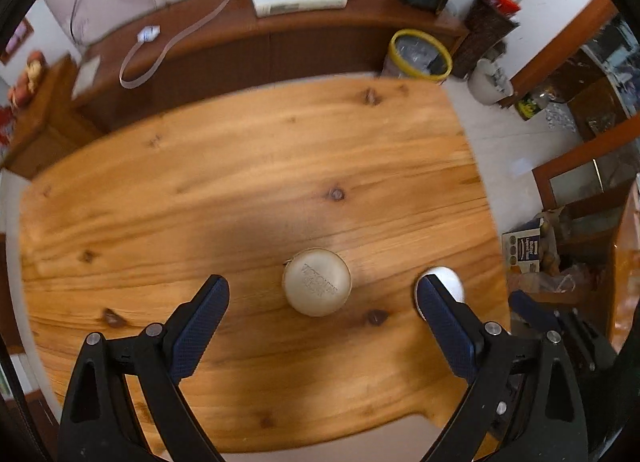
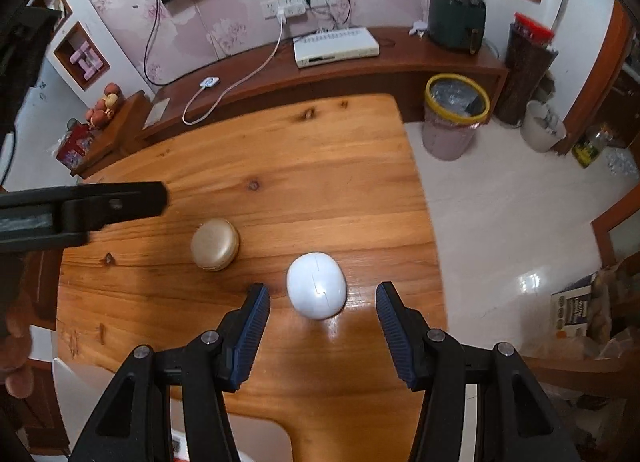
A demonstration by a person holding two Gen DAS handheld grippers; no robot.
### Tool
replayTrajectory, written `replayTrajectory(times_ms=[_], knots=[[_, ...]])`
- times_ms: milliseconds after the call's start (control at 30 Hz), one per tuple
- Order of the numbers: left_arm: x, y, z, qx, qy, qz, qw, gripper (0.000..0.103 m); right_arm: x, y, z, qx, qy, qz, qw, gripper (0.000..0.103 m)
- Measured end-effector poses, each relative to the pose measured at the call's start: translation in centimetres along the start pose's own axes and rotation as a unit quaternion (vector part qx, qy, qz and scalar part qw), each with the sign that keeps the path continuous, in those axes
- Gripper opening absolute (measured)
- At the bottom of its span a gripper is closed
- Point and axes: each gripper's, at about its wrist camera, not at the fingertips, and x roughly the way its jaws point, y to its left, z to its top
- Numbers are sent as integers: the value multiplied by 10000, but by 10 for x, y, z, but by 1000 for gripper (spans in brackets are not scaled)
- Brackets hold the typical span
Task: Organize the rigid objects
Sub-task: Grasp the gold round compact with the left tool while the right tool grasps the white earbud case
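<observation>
left tongs spread wide over the counter, holding nothing; gold case lies between the tips, touching neither. right tongs also agape and holding nothing, white egg between the tips, apart from both. case left of egg, near.

The round beige case bears embossed lettering, seemingly "VICTORIA'S SECRET", blurred and upside down.
</observation>
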Motion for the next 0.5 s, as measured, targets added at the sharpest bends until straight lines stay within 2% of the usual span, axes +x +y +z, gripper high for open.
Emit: replayTrajectory(times_ms=[267,500], knots=[[44,4,-2,-237,400,47,9989,96,45,-7,-6,80,391,-14,9992,56],[59,8,-5,-403,555,53,9976,95,58,-5,-7,127,413,180,9989,56]])
